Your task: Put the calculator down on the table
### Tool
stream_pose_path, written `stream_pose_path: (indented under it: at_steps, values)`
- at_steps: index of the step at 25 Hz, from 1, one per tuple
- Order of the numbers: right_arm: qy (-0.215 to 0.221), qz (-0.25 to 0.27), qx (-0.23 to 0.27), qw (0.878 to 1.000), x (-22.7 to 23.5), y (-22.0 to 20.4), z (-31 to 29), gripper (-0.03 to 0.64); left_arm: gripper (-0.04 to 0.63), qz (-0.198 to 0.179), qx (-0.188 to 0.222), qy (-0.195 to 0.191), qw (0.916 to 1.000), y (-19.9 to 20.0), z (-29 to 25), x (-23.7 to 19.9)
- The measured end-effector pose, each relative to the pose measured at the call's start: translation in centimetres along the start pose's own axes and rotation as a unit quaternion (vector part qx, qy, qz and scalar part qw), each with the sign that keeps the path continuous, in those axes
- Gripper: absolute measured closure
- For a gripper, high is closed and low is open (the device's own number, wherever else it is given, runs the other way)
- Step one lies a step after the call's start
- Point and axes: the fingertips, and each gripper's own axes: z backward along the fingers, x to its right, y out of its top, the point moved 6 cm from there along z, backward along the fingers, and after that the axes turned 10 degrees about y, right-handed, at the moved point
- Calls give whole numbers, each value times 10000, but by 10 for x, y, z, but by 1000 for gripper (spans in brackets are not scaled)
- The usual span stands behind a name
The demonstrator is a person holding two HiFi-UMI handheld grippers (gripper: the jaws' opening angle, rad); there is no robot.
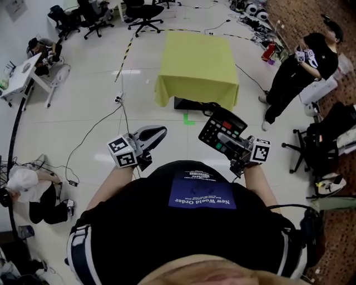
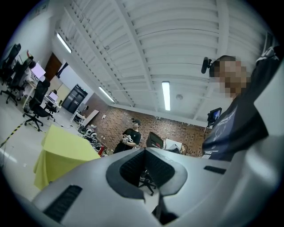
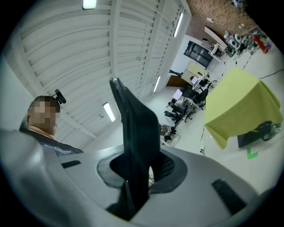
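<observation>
In the head view my right gripper (image 1: 227, 140) is shut on a black calculator (image 1: 222, 127) and holds it in the air in front of my chest, keys facing up. The right gripper view shows the calculator (image 3: 133, 133) edge-on, standing up between the jaws of that gripper (image 3: 142, 177). My left gripper (image 1: 157, 134) is level beside it, shut with nothing in it, and its pads (image 2: 133, 168) frame only a small recess. The yellow-clothed table (image 1: 197, 61) stands a few steps ahead across the floor, and also shows in the gripper views (image 2: 62, 150) (image 3: 237, 106).
A person in black (image 1: 303, 72) stands right of the table. Office chairs (image 1: 139, 14) are at the back, another chair (image 1: 322, 145) at the right. Cables (image 1: 94, 133) run over the floor. A black item (image 1: 192, 104) lies at the table's foot by green tape (image 1: 189, 118). Someone crouches at the lower left (image 1: 28, 195).
</observation>
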Motion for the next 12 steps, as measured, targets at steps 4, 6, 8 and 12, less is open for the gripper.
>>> stream_pose_path:
  at_steps: [4, 6, 8, 12]
  values:
    - [-21, -85, 0, 10000, 28, 12, -26, 555, 589, 80, 12, 68, 9999, 11, 1, -41]
    - [-90, -161, -94, 9998, 40, 18, -32, 555, 589, 190, 37, 106, 9998, 12, -2, -53]
    - [-98, -266, -143, 9995, 54, 25, -37, 555, 589, 256, 17, 162, 9995, 10, -6, -63]
    - [43, -393, -194, 9990, 85, 45, -43, 555, 589, 334, -37, 344, 9988, 8, -23, -85]
